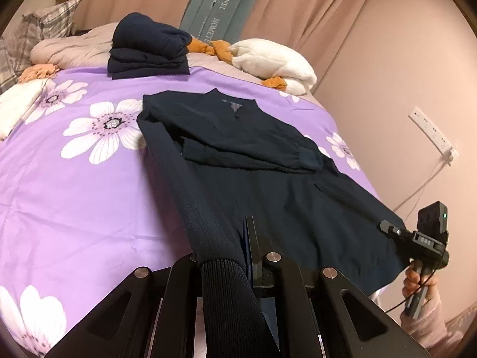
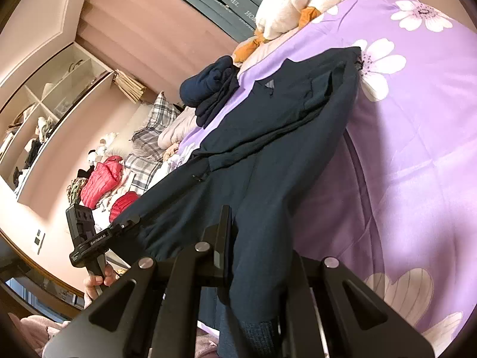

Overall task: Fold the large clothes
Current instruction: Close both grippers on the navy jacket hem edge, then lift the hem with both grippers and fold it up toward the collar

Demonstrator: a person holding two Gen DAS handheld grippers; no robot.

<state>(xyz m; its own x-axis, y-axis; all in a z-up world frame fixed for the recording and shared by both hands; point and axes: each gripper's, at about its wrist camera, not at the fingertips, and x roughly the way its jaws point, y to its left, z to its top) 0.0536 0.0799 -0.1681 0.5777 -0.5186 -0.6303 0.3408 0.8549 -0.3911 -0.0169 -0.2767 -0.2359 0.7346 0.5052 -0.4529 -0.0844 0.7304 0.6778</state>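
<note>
A dark navy jacket (image 1: 238, 155) lies spread on the purple flowered bed cover (image 1: 74, 194), collar toward the far side, one sleeve folded across its chest. My left gripper (image 1: 238, 247) is shut on the other sleeve (image 1: 202, 208), near its ribbed cuff, which drapes back over the gripper. My right gripper (image 2: 238, 238) is shut on the jacket's hem (image 2: 262, 223), lifted off the bed. The jacket also shows in the right wrist view (image 2: 268, 125). Each gripper shows in the other's view, the right one (image 1: 387, 226) and the left one (image 2: 131, 220), clamped on navy fabric.
A stack of folded navy clothes (image 1: 149, 50) sits at the far side of the bed. White and orange plush items (image 1: 274, 59), plaid pillows (image 1: 38, 26) and red garments (image 2: 101, 179) lie around the bed. A wall socket strip (image 1: 429, 131) and cable hang on the pink wall.
</note>
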